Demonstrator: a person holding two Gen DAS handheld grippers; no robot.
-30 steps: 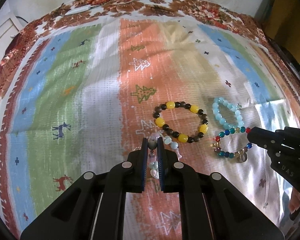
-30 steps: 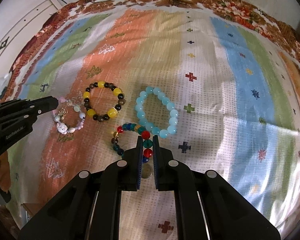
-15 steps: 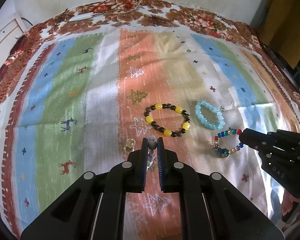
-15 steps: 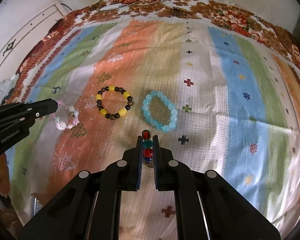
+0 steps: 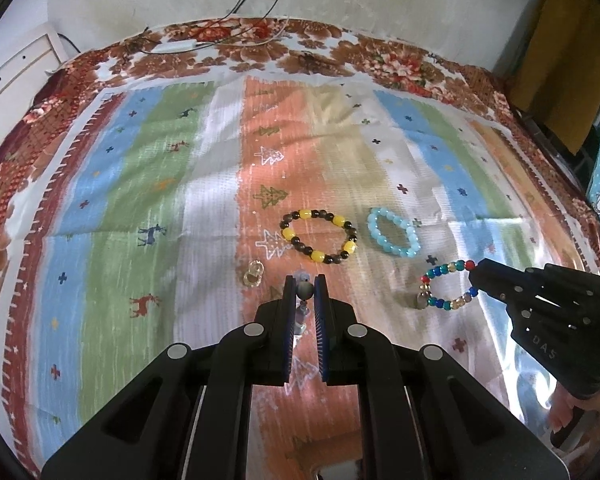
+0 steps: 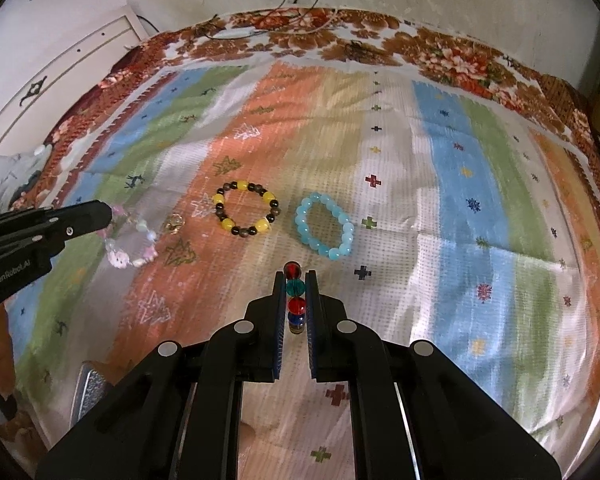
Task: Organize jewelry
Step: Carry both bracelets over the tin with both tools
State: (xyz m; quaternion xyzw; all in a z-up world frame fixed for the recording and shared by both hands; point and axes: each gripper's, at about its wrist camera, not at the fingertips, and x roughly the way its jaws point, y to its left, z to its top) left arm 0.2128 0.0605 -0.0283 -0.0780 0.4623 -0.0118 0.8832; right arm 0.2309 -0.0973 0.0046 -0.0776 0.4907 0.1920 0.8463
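Observation:
My left gripper (image 5: 304,286) is shut on a pale pink-and-white bead bracelet (image 6: 134,240) and holds it lifted above the cloth; it also shows in the right wrist view (image 6: 100,216). My right gripper (image 6: 295,282) is shut on a multicolour bead bracelet (image 5: 446,286), also lifted; it also shows in the left wrist view (image 5: 480,272). A yellow-and-black bead bracelet (image 5: 319,236) and a light blue bead bracelet (image 5: 394,237) lie flat on the cloth beyond both grippers. A small clear gold ring piece (image 5: 254,274) lies on the cloth left of my left gripper.
A striped patterned cloth (image 5: 140,200) covers the table, with a brown floral border (image 5: 300,44) at the far edge. A white cable (image 5: 180,45) lies along that border. A white cabinet (image 6: 80,64) stands at the left.
Both grippers have risen and drawn back from the cloth, each lifting its bracelet. The small ring piece has come free of the pale bracelet and lies on the cloth.

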